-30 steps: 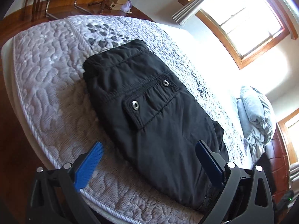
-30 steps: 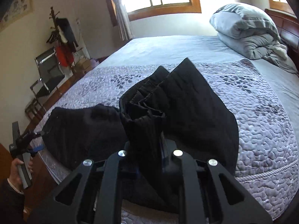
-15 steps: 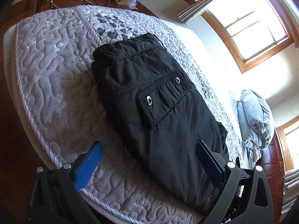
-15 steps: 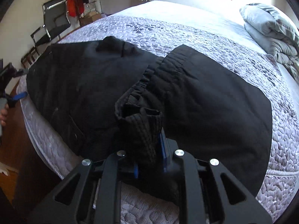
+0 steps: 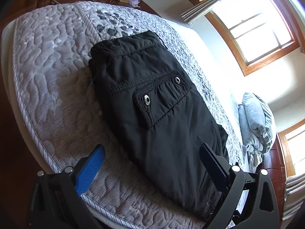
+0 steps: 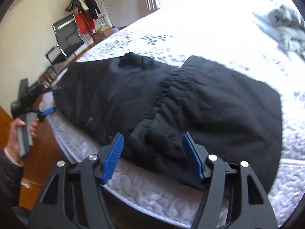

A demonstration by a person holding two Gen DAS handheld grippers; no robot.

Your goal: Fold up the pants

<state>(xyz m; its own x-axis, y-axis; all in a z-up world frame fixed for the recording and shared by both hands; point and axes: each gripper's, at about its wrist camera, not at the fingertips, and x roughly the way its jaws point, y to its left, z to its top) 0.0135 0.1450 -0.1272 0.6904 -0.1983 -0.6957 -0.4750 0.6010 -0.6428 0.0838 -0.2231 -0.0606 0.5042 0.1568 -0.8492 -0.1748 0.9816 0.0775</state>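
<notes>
1. Black pants (image 5: 152,114) lie folded on a quilted grey-white bed cover (image 5: 47,72), centre of the left wrist view, waistband end toward top of frame, other end running to lower right
2. Flap pocket (image 5: 162,99) w/ two metal snaps faces up, mid-frame
3. Left claw (image 5: 152,164) at bottom of its own view: jaws wide apart, nothing gripped. Blue pad (image 5: 89,171) at lower left sits over bare cover; dark pad at lower right overlaps the pants' edge in the picture, can't tell if it touches
4. Right claw (image 6: 152,152) at bottom centre of right wrist view: jaws opening, roughly half spread; a bunched fold of the pants (image 6: 171,105) sits between the blue pads (image 6: 113,156) but they aren't pressing on it, so the cloth is loose
5. In right view the pants spread across mid-frame near the bed's near edge; gathered seam runs diagonally from centre down to the claw; a flat dark panel reaches to the right
6. Left side of right view: a person's hand (image 6: 17,133) w/ dark sleeve holds the other claw's grey handle, its blue finger just beside the pants' left end
7. Bkgd: rumpled grey blanket (image 5: 255,122) at right, wood-framed window (image 5: 253,24) upper right, chair (image 6: 66,36) & coat rack (image 6: 83,3) upper left of right view
</notes>
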